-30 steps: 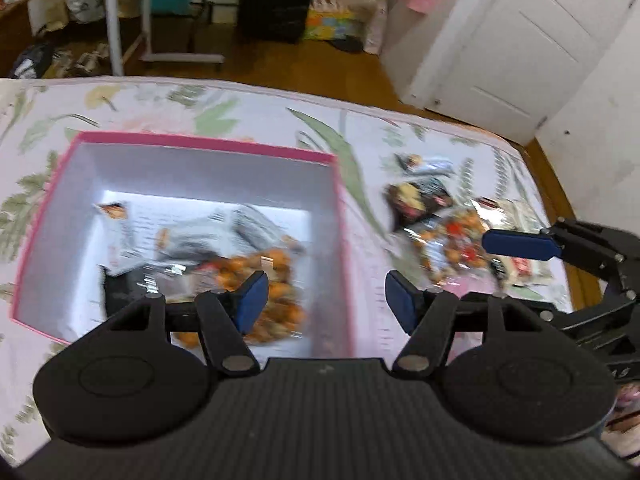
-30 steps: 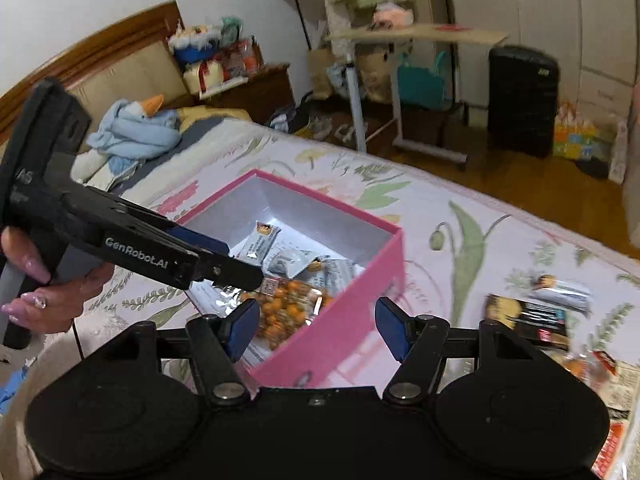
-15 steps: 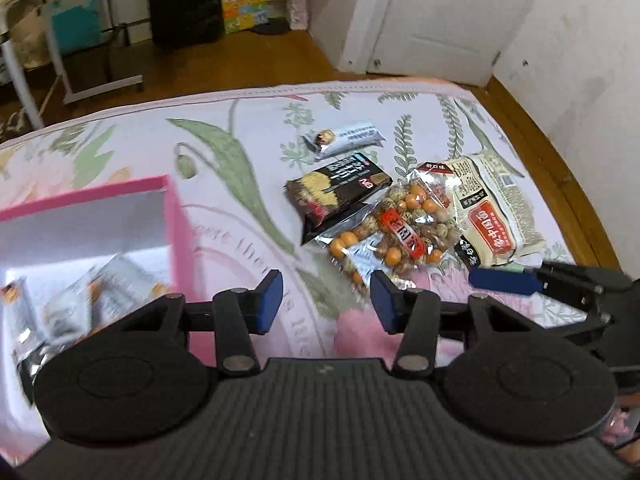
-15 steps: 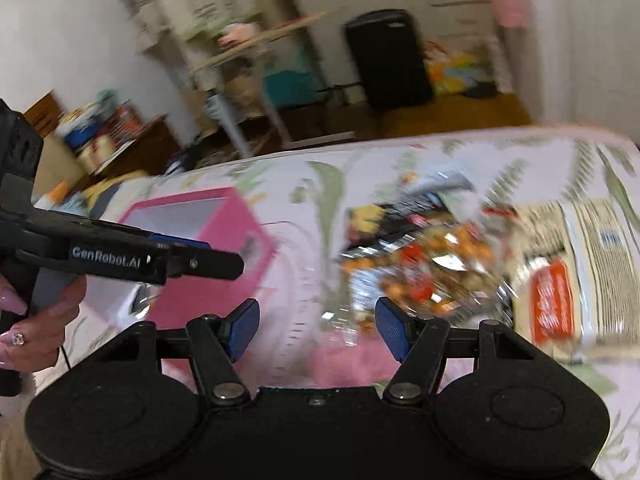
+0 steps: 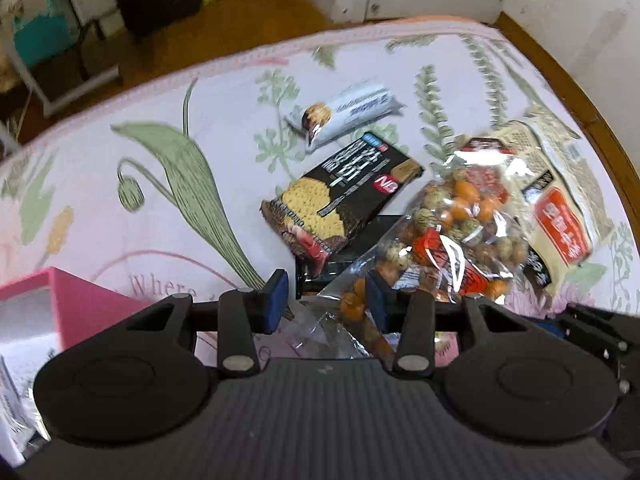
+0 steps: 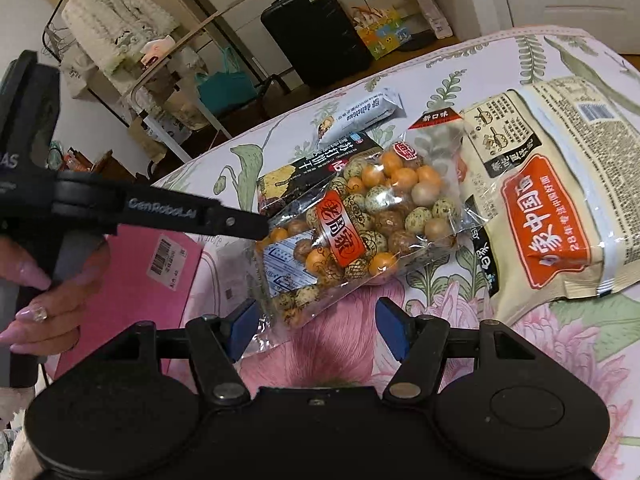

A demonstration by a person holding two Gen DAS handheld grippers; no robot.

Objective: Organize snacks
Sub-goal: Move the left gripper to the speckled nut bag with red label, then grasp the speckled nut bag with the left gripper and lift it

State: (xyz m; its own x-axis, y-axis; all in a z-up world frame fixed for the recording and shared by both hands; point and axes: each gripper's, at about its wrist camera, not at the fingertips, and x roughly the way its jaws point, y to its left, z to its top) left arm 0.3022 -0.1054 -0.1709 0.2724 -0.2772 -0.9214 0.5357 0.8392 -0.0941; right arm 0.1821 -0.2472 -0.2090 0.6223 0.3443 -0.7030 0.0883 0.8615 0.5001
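A bed (image 5: pixel 120 184) with a floral cover carried the snacks, with wooden floor, a black suitcase (image 6: pixel 316 32) and a white door beyond its far edge. The clear bag of coated nuts (image 6: pixel 360 216) lay near the bed's right edge, overlapping the black cracker packet (image 5: pixel 340 196) and the big beige packet with the orange label (image 6: pixel 552 192); a small white bar (image 5: pixel 352 112) lay toward the far edge. The left hand-held gripper (image 5: pixel 324 304) had just been closing, and the near corner of the nut bag sat between its narrowed blue pads, though whether they pinched it could not be told. The right hand-held gripper (image 6: pixel 316 328) stood half open and empty, just beside the same bag's near end. The pink box (image 5: pixel 72 304) sat to the left.
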